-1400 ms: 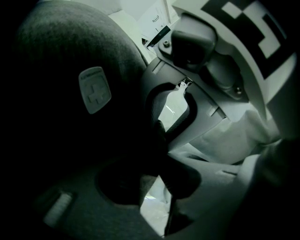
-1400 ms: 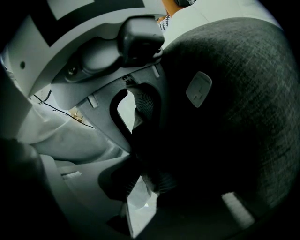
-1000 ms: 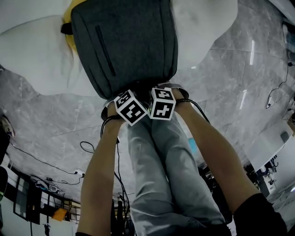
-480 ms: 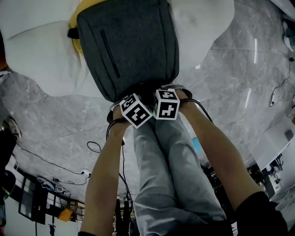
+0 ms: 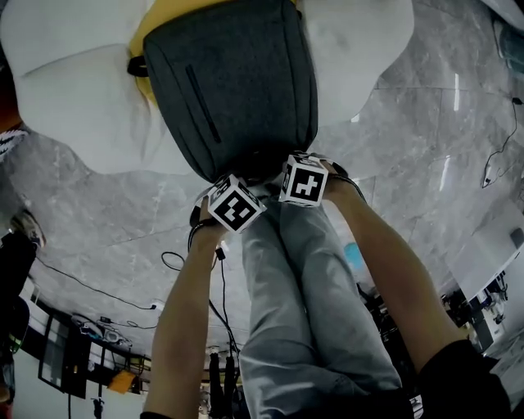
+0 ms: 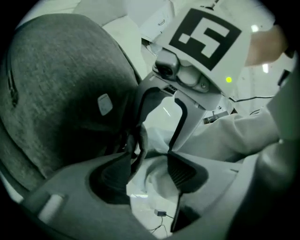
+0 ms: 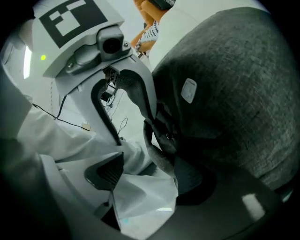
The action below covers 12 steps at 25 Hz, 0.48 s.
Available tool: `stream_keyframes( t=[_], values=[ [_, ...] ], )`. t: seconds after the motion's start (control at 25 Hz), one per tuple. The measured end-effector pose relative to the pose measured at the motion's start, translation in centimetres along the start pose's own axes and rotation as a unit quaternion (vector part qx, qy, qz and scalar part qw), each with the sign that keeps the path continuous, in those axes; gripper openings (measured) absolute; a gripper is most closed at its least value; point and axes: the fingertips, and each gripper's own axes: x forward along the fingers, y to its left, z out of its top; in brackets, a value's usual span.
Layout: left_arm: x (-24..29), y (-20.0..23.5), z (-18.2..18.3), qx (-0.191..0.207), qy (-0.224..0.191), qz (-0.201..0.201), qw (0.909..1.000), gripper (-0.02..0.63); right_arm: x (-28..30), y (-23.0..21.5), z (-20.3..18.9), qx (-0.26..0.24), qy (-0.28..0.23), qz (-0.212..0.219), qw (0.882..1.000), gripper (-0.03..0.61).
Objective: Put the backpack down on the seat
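Observation:
A dark grey backpack [image 5: 233, 82] lies on the white seat [image 5: 74, 98], with a yellow cushion [image 5: 151, 24] showing under its far left corner. Both grippers sit at its near end, the left marker cube [image 5: 236, 203] beside the right marker cube [image 5: 304, 178]. My left gripper [image 6: 147, 174] is open, its jaws having just been opening. The backpack's top handle [image 6: 139, 140] hangs by its left pad, not pinched. My right gripper [image 7: 150, 174] is open too, also just opened, and the handle [image 7: 157, 150] leans against its right pad, with light cloth showing through the gap.
Grey marble floor [image 5: 426, 123] surrounds the seat. Black cables [image 5: 176, 262] trail over it at the left and at the far right edge [image 5: 499, 155]. The person's legs in light trousers [image 5: 295, 286] stand right under the grippers. Dark equipment clutters the lower left corner.
The two marker cubes, side by side before, have drawn apart, and the right one has moved up in the picture. The backpack still lies on the seat.

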Motion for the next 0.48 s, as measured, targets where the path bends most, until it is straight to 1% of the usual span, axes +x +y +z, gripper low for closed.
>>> stream_keyframes(
  t=[0.04,0.12,0.16,0.2,0.24,0.32,0.36,0.4,0.44,0.48],
  values=[
    [-0.1,0.4,-0.1,0.003,0.002,0.006,1.0,0.23,0.0,0.0,0.0,0.006,-0.005,-0.001,1.0,0.337],
    [-0.1,0.7,-0.3,0.011,0.009,0.009,0.9999,0.221,-0.2,0.0,0.1,0.011,-0.009,-0.006,1.0,0.258],
    [-0.2,0.7,-0.3,0.012,0.012,0.008,0.9998,0.221,-0.4,0.1,0.1,0.012,-0.009,-0.007,1.0,0.201],
    [-0.3,0.7,-0.3,0.012,0.014,0.006,0.9998,0.221,-0.5,0.3,0.1,0.012,-0.009,-0.007,1.0,0.178],
    [-0.4,0.6,-0.2,0.013,0.014,0.005,0.9998,0.216,-0.5,0.5,0.0,0.011,-0.008,-0.006,1.0,0.17],
    [-0.5,0.7,-0.2,0.019,0.017,0.006,0.9997,0.193,-0.8,0.7,0.1,0.007,-0.007,-0.006,1.0,0.124],
    [-0.7,0.9,-0.2,0.025,0.02,0.011,0.9994,0.165,-1.0,0.6,0.3,0.005,-0.007,-0.012,1.0,0.093],
    [-0.9,1.2,-0.3,0.031,0.023,0.019,0.9991,0.119,-1.2,0.4,0.5,0.003,-0.006,-0.019,1.0,0.045],
    [-1.0,1.4,-0.5,0.037,0.025,0.027,0.9986,0.051,-1.4,0.2,0.6,0.002,-0.003,-0.027,1.0,0.002],
    [-1.2,1.6,-0.7,0.042,0.027,0.033,0.9982,0.0,-1.5,0.0,0.7,0.0,0.003,-0.032,0.999,0.002]
  ],
)
